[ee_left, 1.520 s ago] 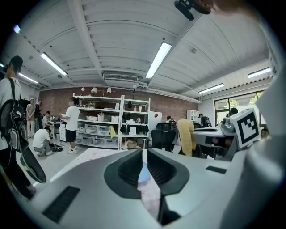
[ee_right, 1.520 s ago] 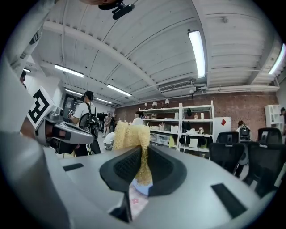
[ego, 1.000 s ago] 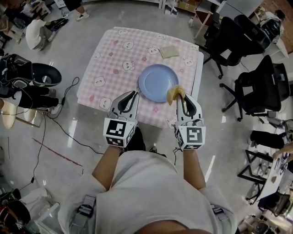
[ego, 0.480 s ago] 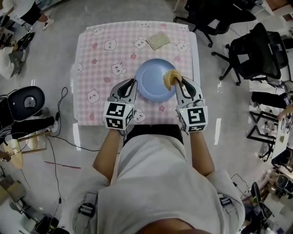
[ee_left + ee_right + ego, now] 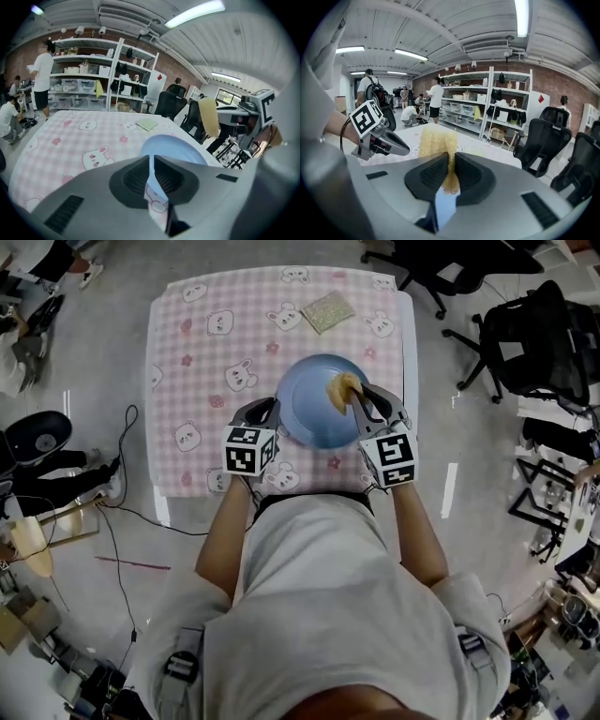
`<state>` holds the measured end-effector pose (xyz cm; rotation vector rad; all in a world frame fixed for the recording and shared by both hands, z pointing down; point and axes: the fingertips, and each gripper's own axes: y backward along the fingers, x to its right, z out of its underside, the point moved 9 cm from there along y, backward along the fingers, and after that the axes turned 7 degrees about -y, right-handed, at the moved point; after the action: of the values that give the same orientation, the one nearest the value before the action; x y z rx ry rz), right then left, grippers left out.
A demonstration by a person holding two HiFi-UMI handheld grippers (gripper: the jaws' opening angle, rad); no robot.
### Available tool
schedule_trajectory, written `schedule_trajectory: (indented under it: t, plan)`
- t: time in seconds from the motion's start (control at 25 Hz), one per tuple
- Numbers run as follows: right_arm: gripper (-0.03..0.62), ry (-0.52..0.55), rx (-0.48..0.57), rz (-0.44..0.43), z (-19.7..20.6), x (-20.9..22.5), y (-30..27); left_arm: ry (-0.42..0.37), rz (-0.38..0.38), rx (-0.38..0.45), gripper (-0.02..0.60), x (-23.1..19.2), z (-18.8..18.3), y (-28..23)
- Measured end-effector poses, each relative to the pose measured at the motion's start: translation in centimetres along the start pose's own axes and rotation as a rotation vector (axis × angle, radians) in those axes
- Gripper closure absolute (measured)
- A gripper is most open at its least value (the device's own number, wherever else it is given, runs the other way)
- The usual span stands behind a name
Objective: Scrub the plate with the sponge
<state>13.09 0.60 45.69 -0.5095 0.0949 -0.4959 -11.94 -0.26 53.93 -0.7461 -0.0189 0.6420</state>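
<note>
A person seen from above stands at the near edge of a table (image 5: 202, 362) covered in a pink checked cloth printed with rabbits, with a hand-held gripper in each hand.

At the left, the left gripper (image 5: 270, 412) has its jaws closed tight on the near-left rim of a pale blue plate (image 5: 314, 418). Its own view shows the thin blue rim pinched between the pads. This grip probably serves to keep the plate from sliding or turning while it is scrubbed. Whether the plate rests flat on the cloth or is raised a little cannot be told.

Over the plate's right half is a yellow sponge (image 5: 342, 388), clamped between the jaws of the right gripper (image 5: 358, 401). The sponge sticks out past the jaw tips, so its soft end – not the gripper – would meet the plate. It looks to be at or just above the plate's surface, ready to rub.

By count there are two grippers, one plate and one sponge in hold. One flat, square, yellow-green pad (image 5: 328, 310) (possibly a spare scourer) lies well apart, near the table's far edge. At least two black office chairs (image 5: 530, 334) stand on the floor at the right.
</note>
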Motion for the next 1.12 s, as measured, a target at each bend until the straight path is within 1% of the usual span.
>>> schedule_trajectory:
  t: [0.24, 0.48, 0.76, 1.0, 1.12]
  plan:
    - [0.549, 0.006, -0.083, -0.095, 1.4, 1.0, -3.3, 0.107, -0.014, -0.109, 0.529, -1.5, 1.7, -2.4]
    - [0.548, -0.003, -0.138, -0.130, 3.0, 2.3, -5.4, 0.205, -0.010, -0.138, 0.528, -2.1, 2.4, -4.3]
    - [0.548, -0.009, -0.162, -0.130, 3.6, 2.5, -6.7, 0.221, 0.023, -0.183, 0.523, -2.7, 3.1, -6.0]
    - [0.548, -0.010, -0.189, -0.105, 4.1, 2.9, -7.4, 0.232, 0.040, -0.213, 0.531, -2.7, 3.5, -7.0]
    - [0.548, -0.005, -0.210, -0.093, 4.5, 3.1, -8.2, 0.256, 0.047, -0.206, 0.538, -2.8, 3.5, -7.3]
